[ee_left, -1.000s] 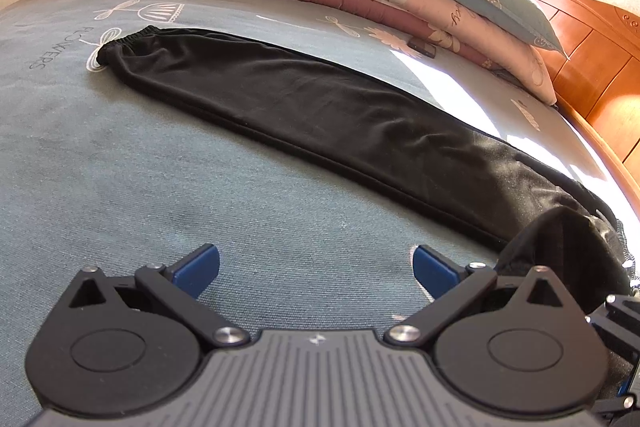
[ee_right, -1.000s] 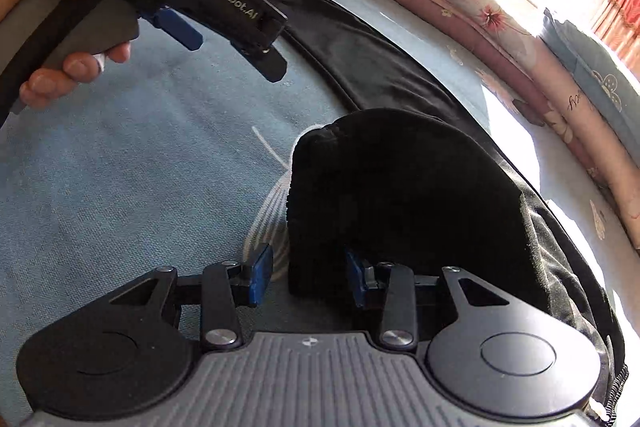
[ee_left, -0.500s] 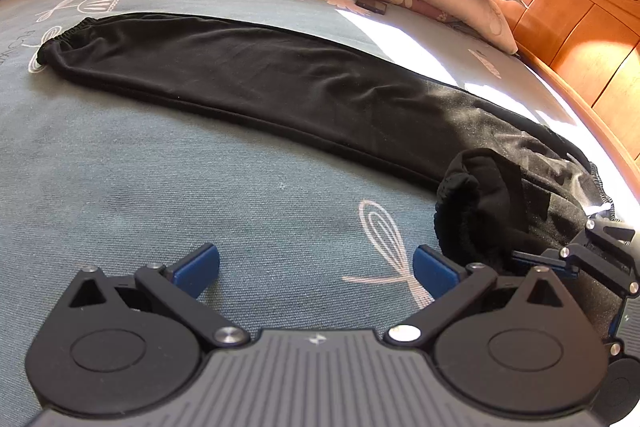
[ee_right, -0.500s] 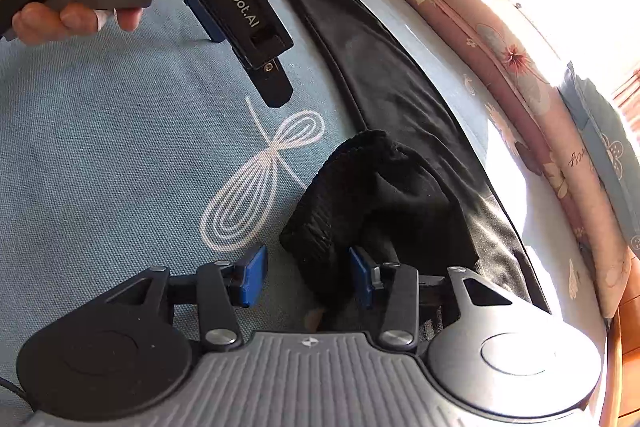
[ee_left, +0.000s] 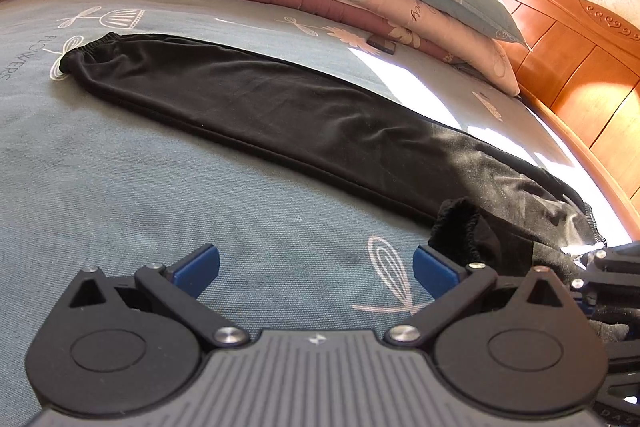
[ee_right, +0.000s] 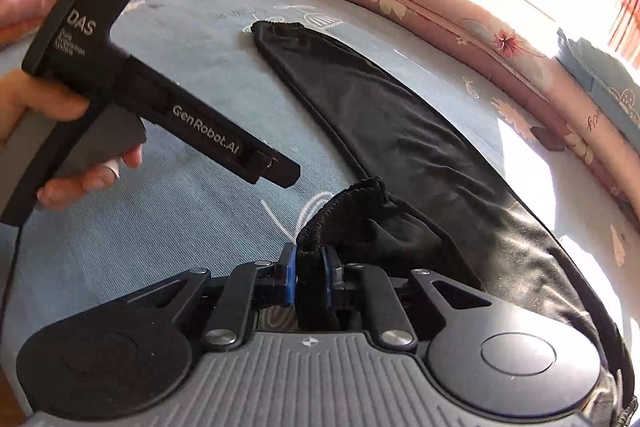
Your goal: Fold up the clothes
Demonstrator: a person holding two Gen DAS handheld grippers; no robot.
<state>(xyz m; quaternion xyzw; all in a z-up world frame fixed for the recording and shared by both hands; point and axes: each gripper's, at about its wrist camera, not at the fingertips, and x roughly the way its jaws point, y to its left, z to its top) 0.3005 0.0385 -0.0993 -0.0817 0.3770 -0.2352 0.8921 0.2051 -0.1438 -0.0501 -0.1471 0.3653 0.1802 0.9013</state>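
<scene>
Right tongs [ee_right: 308, 269] closing on trouser cuff [ee_right: 344, 205]; left tongs [ee_left: 316, 269] wide, empty.

Trousers [ee_left: 280, 107] on bed [ee_left: 120, 195]

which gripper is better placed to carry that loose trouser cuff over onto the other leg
Right. The right gripper is closing on the elastic cuff of the black trousers; the left gripper is open over bare bedsheet.
</scene>
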